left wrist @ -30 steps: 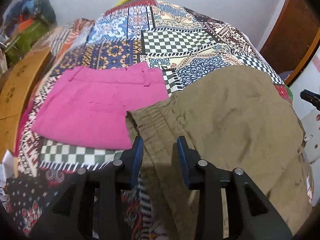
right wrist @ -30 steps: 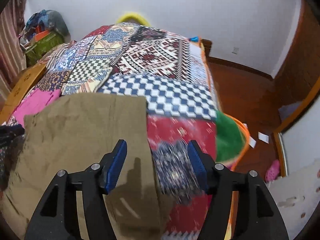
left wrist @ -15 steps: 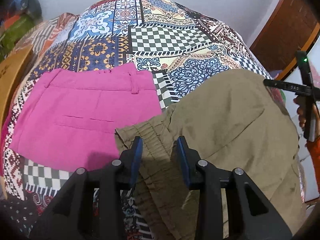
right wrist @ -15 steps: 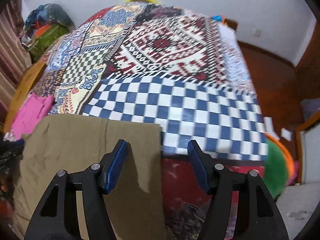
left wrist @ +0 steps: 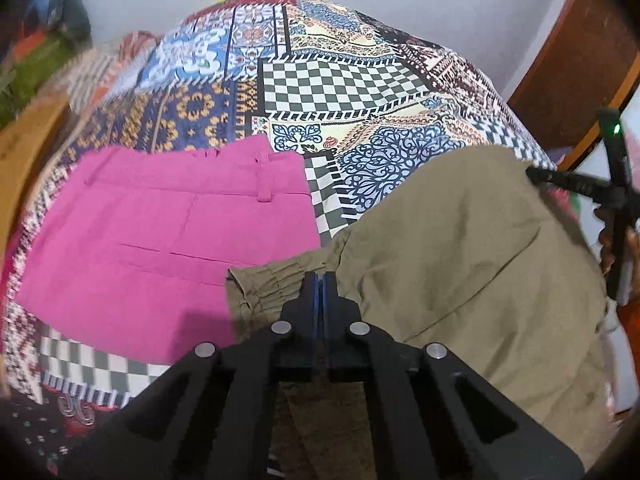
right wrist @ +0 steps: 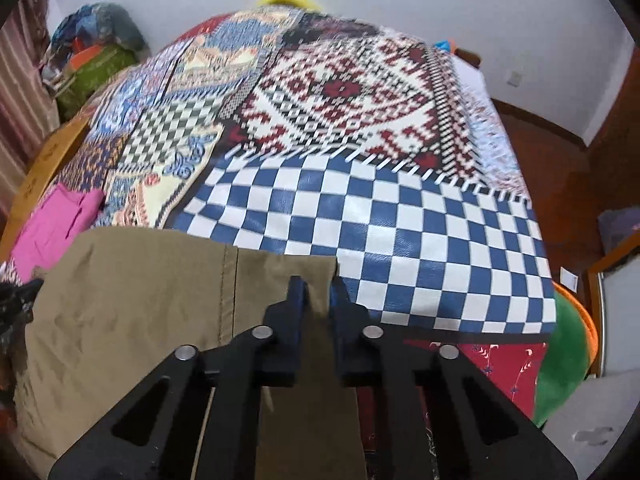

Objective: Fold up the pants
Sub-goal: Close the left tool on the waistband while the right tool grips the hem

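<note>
- Where the left wrist view looks down on the bed, a patchwork bedspread (left wrist: 340,84) of checkered and floral panels covers it, and folded pink pants (left wrist: 160,248) with a belt loop and a pocket seam lie flat at the left.
- Olive pants (left wrist: 460,260) of soft, slightly creased cloth lie just beside the pink pair; their gathered elastic waistband overlaps the pink edge.
- The left gripper (left wrist: 320,292) is clamped tight on that waistband, with its blue-lined jaws pressed together.
- At the right edge, a black tool frame with a green light partly hides the olive cloth's far side.
- In the right wrist view, the olive pants (right wrist: 140,300) fill the lower left, with a stitched seam running down them; their straight far edge lies on a blue-and-white checkered panel.
- The right gripper (right wrist: 318,294) is pinched onto the corner of that edge, with a fold of cloth between its black jaws.
- A wooden floor (right wrist: 560,168) and a green-and-orange object show beyond the bed's right side.
</note>
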`<state>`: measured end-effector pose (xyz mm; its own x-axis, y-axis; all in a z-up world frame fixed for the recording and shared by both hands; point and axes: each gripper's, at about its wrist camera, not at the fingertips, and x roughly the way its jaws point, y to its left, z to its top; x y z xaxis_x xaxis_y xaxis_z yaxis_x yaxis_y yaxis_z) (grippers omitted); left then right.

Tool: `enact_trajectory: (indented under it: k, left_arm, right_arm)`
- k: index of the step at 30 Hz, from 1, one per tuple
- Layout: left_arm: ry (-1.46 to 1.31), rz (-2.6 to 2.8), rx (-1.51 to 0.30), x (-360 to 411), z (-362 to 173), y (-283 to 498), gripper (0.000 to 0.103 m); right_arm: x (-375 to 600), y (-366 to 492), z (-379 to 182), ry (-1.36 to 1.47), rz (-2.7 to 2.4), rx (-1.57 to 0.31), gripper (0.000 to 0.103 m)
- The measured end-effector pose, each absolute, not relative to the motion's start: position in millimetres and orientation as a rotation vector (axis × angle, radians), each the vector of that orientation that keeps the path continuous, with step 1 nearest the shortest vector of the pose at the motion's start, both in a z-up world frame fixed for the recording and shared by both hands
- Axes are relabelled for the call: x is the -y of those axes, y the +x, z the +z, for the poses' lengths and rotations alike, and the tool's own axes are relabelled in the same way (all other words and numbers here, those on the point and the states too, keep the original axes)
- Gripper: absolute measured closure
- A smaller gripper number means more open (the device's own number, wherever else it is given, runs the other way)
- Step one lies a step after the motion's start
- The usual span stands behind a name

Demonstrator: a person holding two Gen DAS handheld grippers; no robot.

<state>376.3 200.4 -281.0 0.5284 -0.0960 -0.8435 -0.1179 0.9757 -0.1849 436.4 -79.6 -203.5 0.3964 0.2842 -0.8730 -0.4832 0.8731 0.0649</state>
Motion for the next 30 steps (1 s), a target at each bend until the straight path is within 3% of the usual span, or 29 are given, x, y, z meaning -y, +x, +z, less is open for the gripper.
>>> enact_trajectory:
  k: [4, 9, 11, 13, 24, 27, 28, 30]
  left_arm:
    - [-0.264, 0.042, -1.004, -211.9, -271.3, 364.0, 0.100]
    - [-0.287, 0.065, -1.024, -227.1, -273.8, 356.3, 0.076]
    - [-0.276, 0.063, -1.035, -224.8, -277.8, 357.4, 0.059]
    - [-0.274, 0.059, -1.045, -221.8, -281.6, 360.5, 0.055]
    - [-0.502, -0.086, -1.042, -237.8, -296.9, 390.3, 0.053]
    - [-0.502, -0.065, -1.039, -239.8, -296.4, 393.4, 0.081]
    - [-0.487, -0.052, -1.042, -238.7, -295.8, 394.2, 0.087]
    - [-0.479, -0.041, -1.033, -236.3, -292.4, 393.2, 0.090]
  right_arm:
    - [81.1, 433.1, -199.4, -0.182, 0.488, -1.030, 0.095]
    - [86.1, 428.6, -196.1, -0.188, 0.493, -1.015, 0.095]
    - [88.8, 427.1, -195.4, -0.181, 0.499, -1.014, 0.095]
    - [91.3, 426.3, -195.4, -0.183, 0.497, -1.013, 0.095]
    - [89.3, 425.9, -201.3, -0.215, 0.504, -1.011, 0.096]
    - [90.5, 427.4, -200.3, -0.205, 0.504, -1.005, 0.097]
    - [91.0, 428.1, -199.1, -0.201, 0.500, -1.003, 0.098]
    - [92.4, 429.8, -194.0, -0.189, 0.497, -0.993, 0.098]
